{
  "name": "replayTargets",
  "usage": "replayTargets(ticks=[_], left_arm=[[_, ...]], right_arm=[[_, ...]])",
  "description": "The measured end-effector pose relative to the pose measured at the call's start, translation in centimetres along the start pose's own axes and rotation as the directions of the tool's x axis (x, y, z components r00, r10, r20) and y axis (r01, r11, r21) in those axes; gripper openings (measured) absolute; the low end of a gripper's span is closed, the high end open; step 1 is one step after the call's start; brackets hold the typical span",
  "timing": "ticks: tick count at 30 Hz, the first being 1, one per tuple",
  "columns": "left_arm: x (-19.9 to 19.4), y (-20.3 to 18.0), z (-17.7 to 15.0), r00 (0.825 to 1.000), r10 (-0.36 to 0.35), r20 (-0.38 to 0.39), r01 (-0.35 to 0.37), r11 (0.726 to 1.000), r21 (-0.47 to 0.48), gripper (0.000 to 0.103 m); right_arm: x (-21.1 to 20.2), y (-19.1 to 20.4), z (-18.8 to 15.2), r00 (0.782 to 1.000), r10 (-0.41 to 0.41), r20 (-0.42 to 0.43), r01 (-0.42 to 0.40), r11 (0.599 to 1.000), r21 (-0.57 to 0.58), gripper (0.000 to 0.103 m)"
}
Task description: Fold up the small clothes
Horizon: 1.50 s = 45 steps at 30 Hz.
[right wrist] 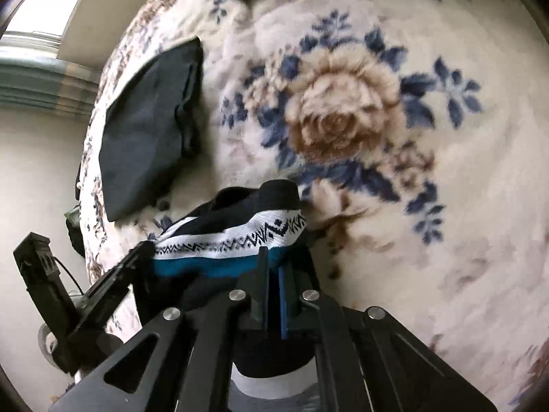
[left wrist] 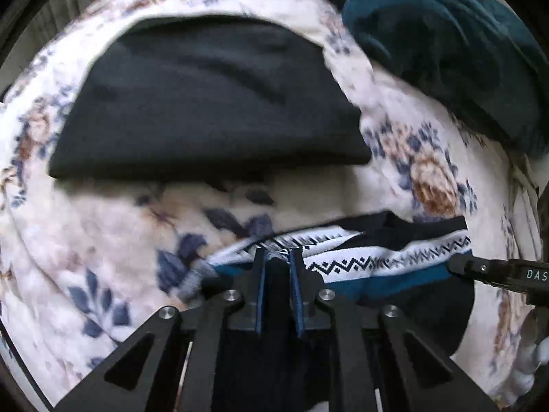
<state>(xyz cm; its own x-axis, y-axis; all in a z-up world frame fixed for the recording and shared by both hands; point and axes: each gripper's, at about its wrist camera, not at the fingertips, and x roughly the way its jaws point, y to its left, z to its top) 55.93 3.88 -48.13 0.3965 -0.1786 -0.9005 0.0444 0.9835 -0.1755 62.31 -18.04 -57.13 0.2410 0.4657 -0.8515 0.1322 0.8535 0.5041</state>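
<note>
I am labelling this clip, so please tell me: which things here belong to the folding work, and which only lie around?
Belonging to the job:
- patterned-band garment, held at both ends
- left gripper
- right gripper
- folded dark garment, likely already done

Lying about:
- teal fabric heap
- floral blanket underneath

Bed surface: cream fleece blanket (left wrist: 103, 226) with blue-leaf and tan-rose print, fills most of both views.

1 dark folded garment (left wrist: 209, 103) lies flat on it, upper centre in the left wrist view, left of centre in the right wrist view.

1 teal heap of cloth (left wrist: 446, 41) rests on the blanket, upper right, near the folded piece but apart.
</note>
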Motion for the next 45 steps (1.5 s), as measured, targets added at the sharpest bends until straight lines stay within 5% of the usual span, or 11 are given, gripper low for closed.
replayTargets(ticks=[5,12,16,18,24,30,31,32,33,37,45], left_arm=[[0.4,4.2,0.0,1.0,-0.017,0.012,0.018,0.992,-0.127,0.011],[2.7,5.7,1.2,0.995,-0.079,-0.06,0.064,0.974,-0.219,0.017],[-1.3,7.1,0.7,0.984,-0.175,0.044,0.18,0.938,-0.296,0.046],[-3.3,7.5,-0.2,0.974,-0.212,0.084,0.228,0.923,-0.309,0.066],[-2.8,6.0,-4.6,0.988,-0.147,-0.039,0.132,0.956,-0.26,0.066],[-2.5,5.6,-9.4,0.983,-0.166,-0.073,0.136,0.941,-0.31,0.064],[-2.5,5.2,-9.7,0.982,-0.176,-0.068,0.148,0.943,-0.297,0.059],[-2.7,4.6,-10.0,0.982,-0.178,-0.062,0.155,0.949,-0.273,0.025],[-2.5,4.0,-10.1,0.983,-0.171,-0.072,0.15,0.96,-0.238,0.012],[-3.3,2.7,-9.9,0.998,-0.064,-0.018,0.061,0.991,-0.121,0.011],[-3.3,6.2,-10.9,0.987,-0.154,-0.042,0.134,0.942,-0.309,0.021]], right_arm=[[-1.2,0.3,-0.3,0.999,-0.02,0.037,0.023,0.997,-0.07,0.004],[2.7,-1.7,1.6,0.994,-0.024,-0.11,0.03,0.998,0.056,0.011],[-0.4,-1.1,0.4,0.996,0.033,-0.078,-0.029,0.999,0.044,0.064],[-1.2,-1.0,-0.6,0.995,0.063,-0.073,-0.059,0.997,0.052,0.065],[-0.2,-1.9,-3.4,0.988,0.052,-0.143,-0.038,0.994,0.1,0.065],[-0.3,-2.1,-6.4,0.985,0.039,-0.166,-0.024,0.996,0.091,0.065],[-0.1,-2.0,-6.9,0.985,0.035,-0.17,-0.021,0.996,0.082,0.065],[0.0,-2.0,-7.3,0.984,0.028,-0.174,-0.015,0.997,0.077,0.065],[0.1,-2.1,-7.6,0.984,0.024,-0.179,-0.011,0.997,0.076,0.065],[-0.1,-2.0,-8.4,0.983,0.031,-0.182,-0.017,0.997,0.08,0.065],[-1.5,-2.6,-10.5,0.978,0.04,-0.204,-0.029,0.998,0.059,0.065]])
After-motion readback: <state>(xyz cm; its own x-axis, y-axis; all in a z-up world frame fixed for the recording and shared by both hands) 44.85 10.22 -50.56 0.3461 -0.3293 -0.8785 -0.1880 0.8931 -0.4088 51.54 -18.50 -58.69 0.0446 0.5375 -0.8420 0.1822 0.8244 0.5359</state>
